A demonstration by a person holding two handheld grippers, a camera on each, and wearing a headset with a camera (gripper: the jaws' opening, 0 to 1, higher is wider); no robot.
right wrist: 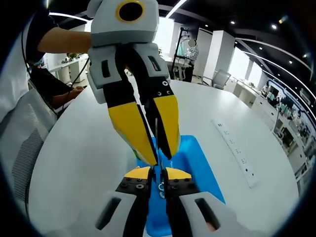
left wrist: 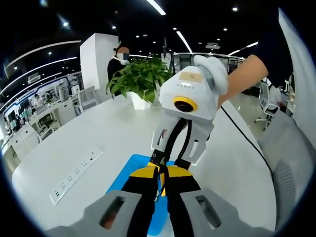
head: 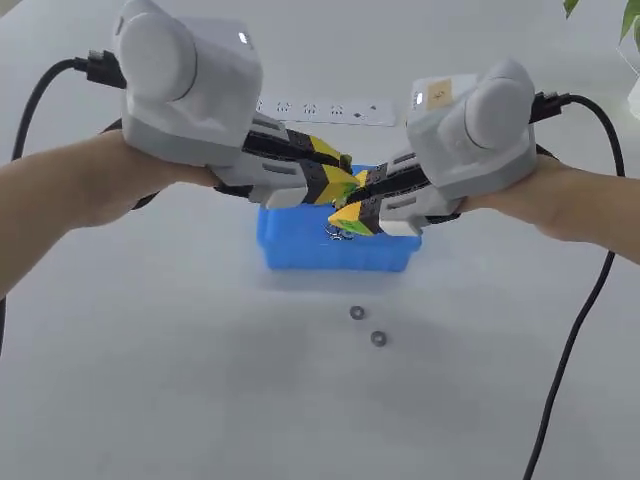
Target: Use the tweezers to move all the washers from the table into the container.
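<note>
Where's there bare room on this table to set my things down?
The white tabletop is bare nearside of the two small metal washers, and left of them. Crowded: over the blue plastic container, where the left gripper and right gripper meet.

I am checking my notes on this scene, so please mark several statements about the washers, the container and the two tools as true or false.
1. Two washers lie on the table in front of the container. True.
2. The container is red. False: it is blue.
3. Both the left tool and the right tool are above the container. True.
4. The power strip lies between washers and container. False: it lies beyond the container.
5. The left tool is wide open. False: its jaws close on the tweezers.
</note>
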